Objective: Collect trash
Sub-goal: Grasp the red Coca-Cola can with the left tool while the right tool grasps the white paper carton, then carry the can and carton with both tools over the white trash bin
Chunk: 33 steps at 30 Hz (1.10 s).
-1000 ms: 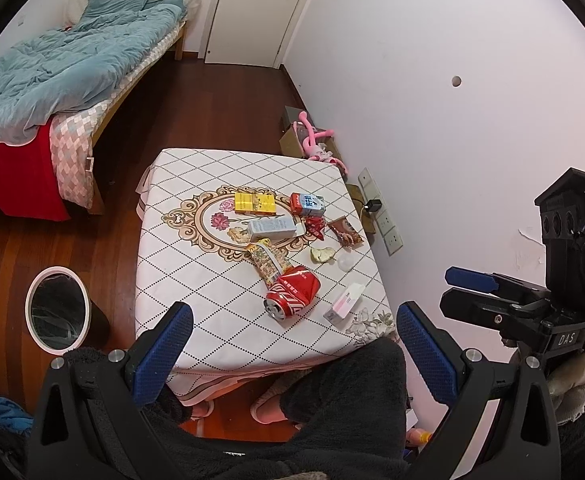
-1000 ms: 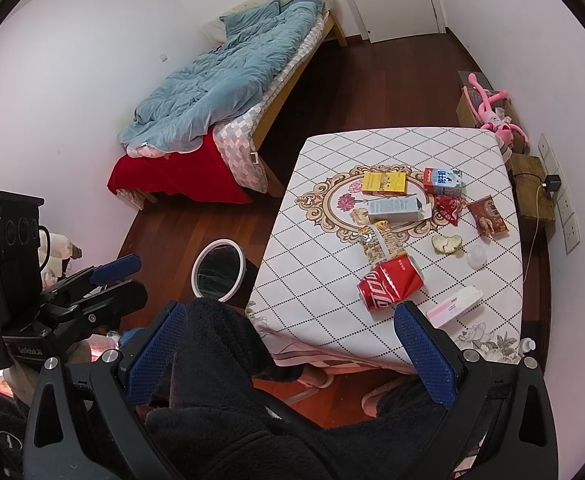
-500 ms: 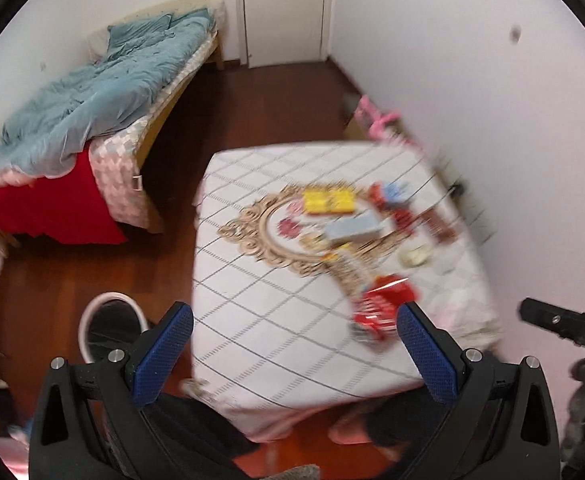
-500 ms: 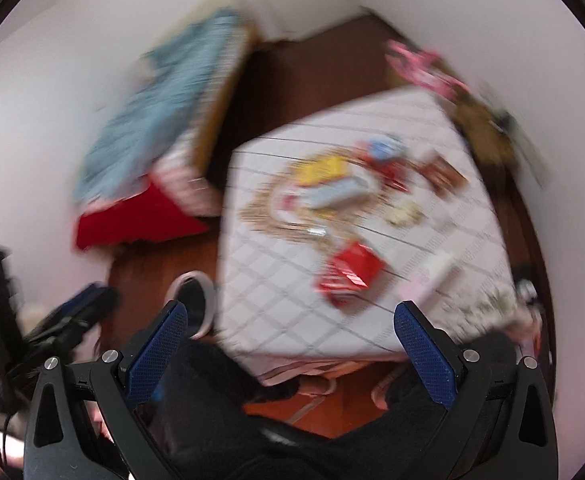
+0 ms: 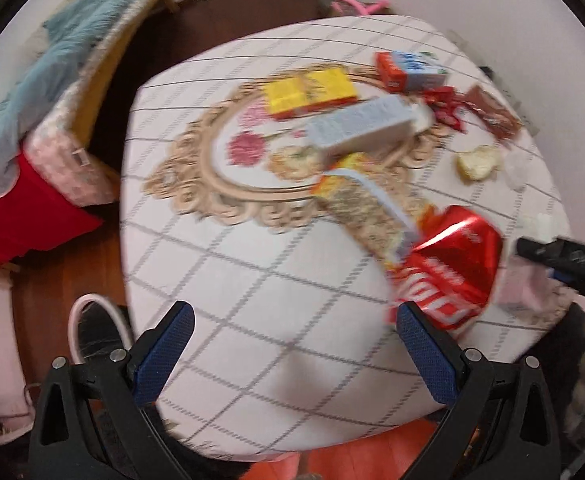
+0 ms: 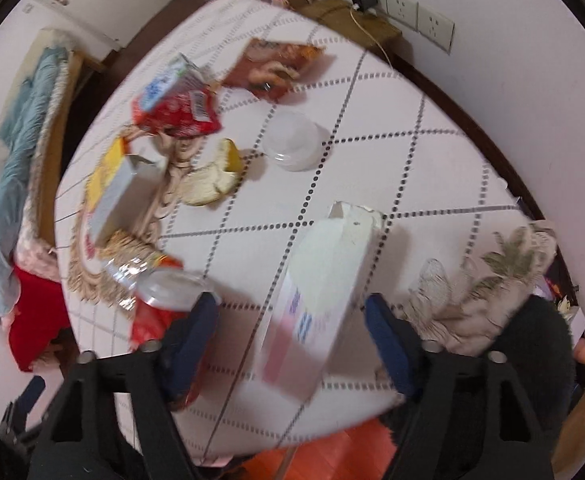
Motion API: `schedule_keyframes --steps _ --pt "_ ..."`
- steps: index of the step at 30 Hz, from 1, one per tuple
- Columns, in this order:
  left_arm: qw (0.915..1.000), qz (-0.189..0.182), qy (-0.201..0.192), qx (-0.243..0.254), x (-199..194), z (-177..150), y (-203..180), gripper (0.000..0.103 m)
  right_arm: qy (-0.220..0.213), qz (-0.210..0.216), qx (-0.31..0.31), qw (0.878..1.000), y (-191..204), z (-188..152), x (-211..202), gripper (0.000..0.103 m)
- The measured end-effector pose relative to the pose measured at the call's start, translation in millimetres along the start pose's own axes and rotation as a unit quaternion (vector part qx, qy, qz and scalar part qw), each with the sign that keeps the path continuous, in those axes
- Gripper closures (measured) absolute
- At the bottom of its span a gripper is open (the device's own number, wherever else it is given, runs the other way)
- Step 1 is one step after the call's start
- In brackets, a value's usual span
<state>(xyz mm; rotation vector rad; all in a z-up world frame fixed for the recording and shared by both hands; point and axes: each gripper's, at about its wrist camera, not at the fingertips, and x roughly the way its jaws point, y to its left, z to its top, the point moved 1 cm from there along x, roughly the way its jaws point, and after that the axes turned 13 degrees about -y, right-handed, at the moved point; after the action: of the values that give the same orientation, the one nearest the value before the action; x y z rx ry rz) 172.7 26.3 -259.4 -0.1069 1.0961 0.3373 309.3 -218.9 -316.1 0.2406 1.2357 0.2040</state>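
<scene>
Trash lies on a table with a white diamond-pattern cloth (image 5: 252, 320). A crushed red can (image 5: 452, 272) lies just beyond my open left gripper (image 5: 292, 344), near its right finger. A grey-blue box (image 5: 364, 128), a yellow box (image 5: 312, 92), a snack wrapper (image 5: 368, 208) and peel (image 5: 478, 162) lie farther off. My right gripper (image 6: 292, 320) is open, its fingers on either side of a pink-and-white carton (image 6: 324, 288) without touching it. The red can (image 6: 164, 304) sits by its left finger. Peel (image 6: 216, 176) and a clear lid (image 6: 294, 146) lie beyond.
A white-rimmed bin (image 5: 92, 336) stands on the floor left of the table. A bed with a blue quilt (image 5: 52, 64) is at the far left. A wall with sockets (image 6: 416, 12) runs behind the table. The other gripper (image 5: 564, 256) shows at the right edge.
Both grippers have dropped and moved forward from above the person's lap to just over the table. The right gripper has come around the pink-and-white carton. Both stay open.
</scene>
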Motion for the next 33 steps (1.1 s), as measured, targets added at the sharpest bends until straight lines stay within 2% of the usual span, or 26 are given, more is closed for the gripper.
schedule_keyframes --steps 1,4,7,11,12,14,15,22,25,29,33 --pt "0.9998 -0.020 -0.001 0.006 -1.1 3.0 -7.0 0.000 0.006 -0.002 -0.002 1.000 -0.7 0.1 4.2 0.055" --pt "0.9968 -0.072 0.006 0.036 3.0 13.5 -33.8 0.000 0.013 -0.002 -0.017 1.000 -6.7 -1.3 -1.2 0.057" --pt "0.9894 -0.118 0.036 0.076 23.4 19.6 -65.6 0.000 0.019 0.000 -0.009 1.000 -23.7 -0.8 -9.7 0.058" --pt "0.9794 -0.142 0.088 0.113 57.5 19.3 -93.7 0.000 0.025 -0.001 -0.002 1.000 -44.4 0.4 -15.6 0.058" --pt "0.9774 -0.143 0.098 0.121 65.4 18.6 -98.9 0.001 0.028 0.000 0.001 1.000 -47.7 0.1 -15.1 0.058" --pt "0.9761 -0.135 0.108 0.132 77.7 17.1 -106.1 0.009 0.033 0.005 0.005 0.999 -51.7 -0.8 -13.9 0.058" --pt "0.9762 -0.132 0.110 0.132 80.0 16.5 -107.3 0.021 0.033 0.008 0.008 0.999 -53.1 -0.7 -14.0 0.058" --pt "0.9845 -0.112 0.097 0.095 75.8 12.7 -103.6 0.021 0.042 0.023 0.018 0.999 -59.2 -0.3 -8.4 0.054" --pt "0.9868 -0.100 0.080 0.099 71.8 8.4 -104.1 0.021 0.047 0.017 0.013 0.999 -57.2 -0.6 -1.5 0.051" --pt "0.9884 -0.083 0.080 0.098 75.4 -2.7 -109.7 0.026 0.042 0.006 -0.003 0.999 -51.0 -1.2 -2.1 0.053" --pt "0.9914 -0.080 0.060 0.084 55.8 -6.1 -104.5 0.026 0.034 0.009 -0.008 0.999 -49.1 -3.5 -7.5 0.058"
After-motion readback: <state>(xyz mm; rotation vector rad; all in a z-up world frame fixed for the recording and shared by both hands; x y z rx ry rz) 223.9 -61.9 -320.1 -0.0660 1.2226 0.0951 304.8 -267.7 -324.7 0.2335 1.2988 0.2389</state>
